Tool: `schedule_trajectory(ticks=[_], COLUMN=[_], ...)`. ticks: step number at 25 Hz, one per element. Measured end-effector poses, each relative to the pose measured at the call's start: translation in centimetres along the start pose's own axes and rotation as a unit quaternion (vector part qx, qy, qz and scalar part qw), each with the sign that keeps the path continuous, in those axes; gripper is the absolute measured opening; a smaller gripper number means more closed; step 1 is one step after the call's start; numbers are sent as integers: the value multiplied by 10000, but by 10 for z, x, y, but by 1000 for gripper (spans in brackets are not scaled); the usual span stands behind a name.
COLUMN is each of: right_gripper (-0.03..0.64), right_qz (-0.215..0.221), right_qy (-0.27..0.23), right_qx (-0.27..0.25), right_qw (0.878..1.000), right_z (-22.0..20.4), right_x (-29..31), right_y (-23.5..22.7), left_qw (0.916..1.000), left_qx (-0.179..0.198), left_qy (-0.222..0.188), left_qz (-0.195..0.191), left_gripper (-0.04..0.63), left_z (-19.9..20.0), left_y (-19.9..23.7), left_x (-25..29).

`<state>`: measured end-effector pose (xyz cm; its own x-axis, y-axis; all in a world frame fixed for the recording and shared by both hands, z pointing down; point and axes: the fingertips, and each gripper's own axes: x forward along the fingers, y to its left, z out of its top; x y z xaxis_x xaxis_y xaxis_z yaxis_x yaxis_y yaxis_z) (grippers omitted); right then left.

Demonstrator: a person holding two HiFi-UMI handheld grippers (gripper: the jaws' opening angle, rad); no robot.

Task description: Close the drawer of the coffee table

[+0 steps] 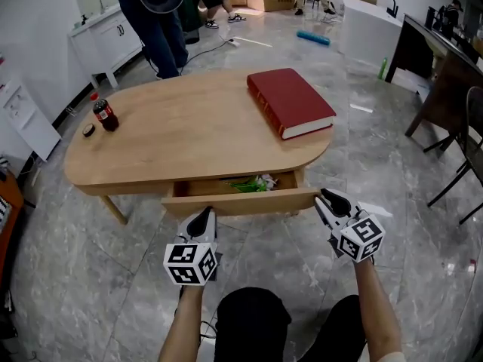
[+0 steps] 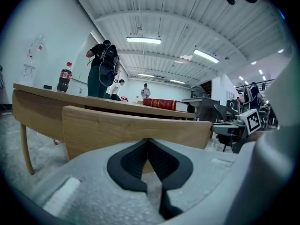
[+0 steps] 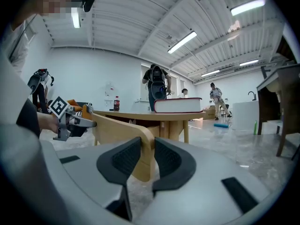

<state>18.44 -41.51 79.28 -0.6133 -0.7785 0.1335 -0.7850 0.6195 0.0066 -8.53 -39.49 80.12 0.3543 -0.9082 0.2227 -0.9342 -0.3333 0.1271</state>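
Note:
The oval wooden coffee table (image 1: pixel 189 138) has its front drawer (image 1: pixel 241 202) pulled partly out, with green and white packets (image 1: pixel 253 183) inside. My left gripper (image 1: pixel 205 216) is shut, its tips against the left part of the drawer front (image 2: pixel 136 128). In the left gripper view the pads of the left gripper (image 2: pixel 148 140) meet with nothing between them. My right gripper (image 1: pixel 323 200) straddles the right end of the drawer front (image 3: pixel 117 128). One pad of the right gripper (image 3: pixel 147 143) sits on each face of the panel, closed on it.
A red book (image 1: pixel 290 100) lies on the tabletop's right, and a cola bottle (image 1: pixel 104 114) and a small cap (image 1: pixel 89 130) stand on its left. A person (image 1: pixel 162 13) stands behind the table. A white cabinet (image 1: pixel 109 40) is back left, and a chair (image 1: pixel 464 149) and dark desk are at the right.

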Motion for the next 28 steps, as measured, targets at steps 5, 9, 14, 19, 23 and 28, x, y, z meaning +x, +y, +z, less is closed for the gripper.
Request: schedule_trajectory(ticks=[5,9,14,19,23,28], right_gripper=[103,101,101,100,100,100], right_qz=[-210,-305,-331,-417,-459,-518], right_qy=[-186,-216,-159,-179,-201,-241], right_qx=[105,164,105,138,169,210], right_qw=[9996,9992,9993,9989,9986,9981], right_z=[3,4,6,8,9,11], right_x=[14,23,36,49,57,63], right_y=[-12,-20,-28,-36,-42,-47], left_qw=[9999,9997,9995,9992,9990,9986], left_qx=[-80,-140,-206,-233,-234,-213], left_qy=[-121,-181,-233,-318,-388,-481], left_qz=[-31,-53,-42,-34,3,75], left_gripper=[9,9,9,9,9,9], left_z=[3,6,10,16,18,21], left_y=[6,11,17,25,28,31], left_x=[18,28,42,54,63,70])
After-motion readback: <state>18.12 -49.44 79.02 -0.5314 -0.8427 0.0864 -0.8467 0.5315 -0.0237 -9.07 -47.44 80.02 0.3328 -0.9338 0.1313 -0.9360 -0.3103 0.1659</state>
